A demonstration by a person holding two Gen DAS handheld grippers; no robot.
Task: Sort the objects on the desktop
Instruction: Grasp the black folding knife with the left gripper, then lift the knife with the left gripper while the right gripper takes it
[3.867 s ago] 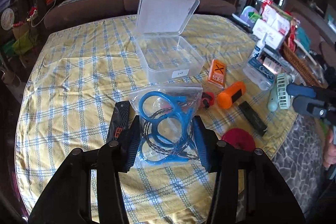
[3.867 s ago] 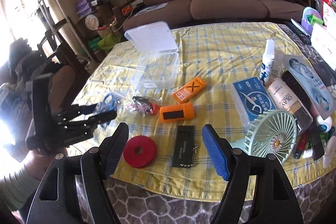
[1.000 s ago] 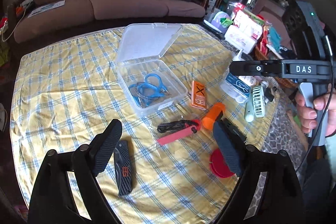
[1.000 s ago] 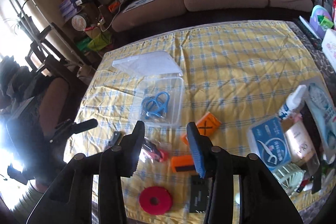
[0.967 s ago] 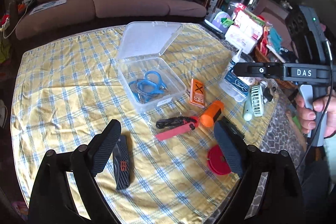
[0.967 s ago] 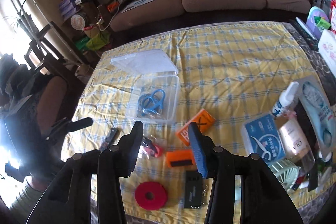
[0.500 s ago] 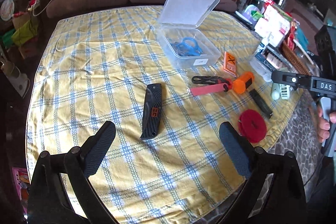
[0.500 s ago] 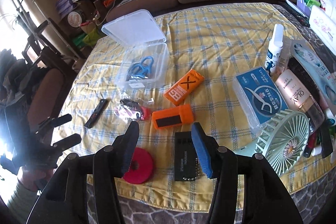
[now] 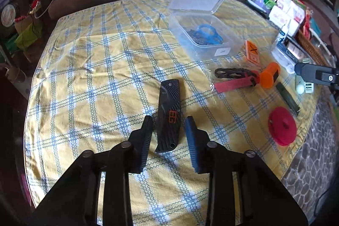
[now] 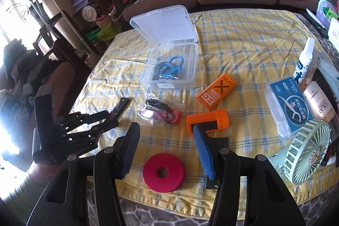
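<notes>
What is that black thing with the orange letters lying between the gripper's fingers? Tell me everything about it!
It looks like a folded pocket knife: a long black handle with ribbed grooves, an orange "BG" logo and small round screws. It lies flat and closed on the yellow checked tablecloth, pointing away toward the clear plastic box. The left gripper straddles its near half with open jaws, with a gap showing on each side.

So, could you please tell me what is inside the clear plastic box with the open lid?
Inside the clear plastic box lies a bag holding blue ring handles and a dark coiled wire or chain. Whatever sits underneath them is covered.
</notes>
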